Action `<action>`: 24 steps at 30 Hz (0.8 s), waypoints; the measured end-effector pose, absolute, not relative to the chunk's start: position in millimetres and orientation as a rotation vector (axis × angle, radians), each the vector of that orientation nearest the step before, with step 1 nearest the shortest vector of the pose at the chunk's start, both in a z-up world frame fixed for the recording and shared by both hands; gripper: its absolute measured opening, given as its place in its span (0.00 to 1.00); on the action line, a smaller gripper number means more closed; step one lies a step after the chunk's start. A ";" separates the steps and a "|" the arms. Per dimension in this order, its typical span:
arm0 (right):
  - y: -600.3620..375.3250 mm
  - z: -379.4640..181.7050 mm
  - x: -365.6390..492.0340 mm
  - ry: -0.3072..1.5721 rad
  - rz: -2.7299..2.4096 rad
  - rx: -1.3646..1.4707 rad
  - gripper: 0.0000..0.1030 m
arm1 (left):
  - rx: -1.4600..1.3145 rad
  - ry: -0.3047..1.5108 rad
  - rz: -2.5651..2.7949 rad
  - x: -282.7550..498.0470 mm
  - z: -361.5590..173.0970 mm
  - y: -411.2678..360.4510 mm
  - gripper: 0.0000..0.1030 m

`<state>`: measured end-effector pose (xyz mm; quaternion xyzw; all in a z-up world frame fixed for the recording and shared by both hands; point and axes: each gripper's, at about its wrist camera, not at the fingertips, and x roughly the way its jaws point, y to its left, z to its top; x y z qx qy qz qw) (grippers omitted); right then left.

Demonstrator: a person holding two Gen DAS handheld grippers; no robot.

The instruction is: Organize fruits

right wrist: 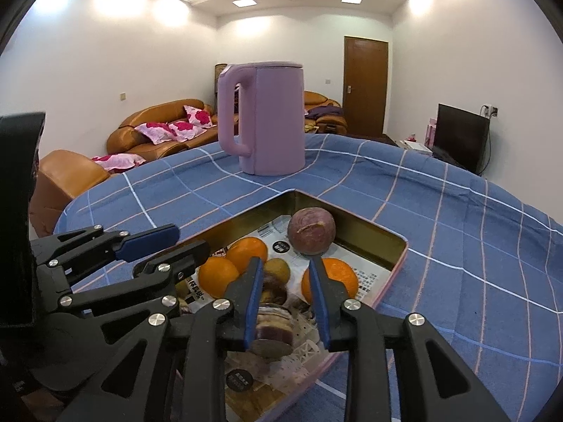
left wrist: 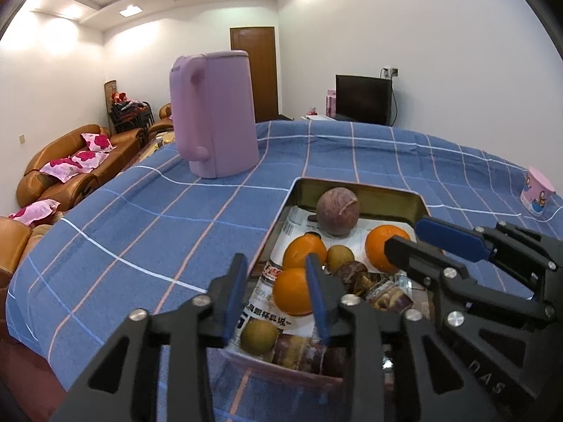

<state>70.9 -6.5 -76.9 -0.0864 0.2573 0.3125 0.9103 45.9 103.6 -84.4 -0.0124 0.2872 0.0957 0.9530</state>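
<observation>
Hovering over the near end of a shallow tin tray (left wrist: 387, 195), the left gripper (left wrist: 278, 274) shows its blue-padded jaws parted with nothing pressed between them; an orange (left wrist: 292, 292) lies just past its right finger, two more oranges, small brownish-green fruits and a round purple fruit (left wrist: 337, 211) lie further ahead, all on printed paper whose Chinese characters are too blurred to read. From the right wrist, the right gripper (right wrist: 286, 277) stands likewise parted and empty-handed above a stack of purple-and-tan slices (right wrist: 272, 330) directly below its jaws, an orange (right wrist: 337, 274) behind its right finger. A pink kettle (right wrist: 267, 116) stands beyond the tray on the blue checked cloth (right wrist: 475, 246).
</observation>
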 end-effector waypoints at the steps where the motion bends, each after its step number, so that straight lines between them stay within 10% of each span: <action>1: -8.9 -76.3 70.5 0.527 0.640 -0.173 0.32 | -0.023 0.577 0.200 44.2 -83.1 103.8 0.50; 24: -51.0 -55.1 47.9 0.427 0.557 -0.109 0.47 | -0.027 0.491 0.199 21.6 -60.8 94.9 0.71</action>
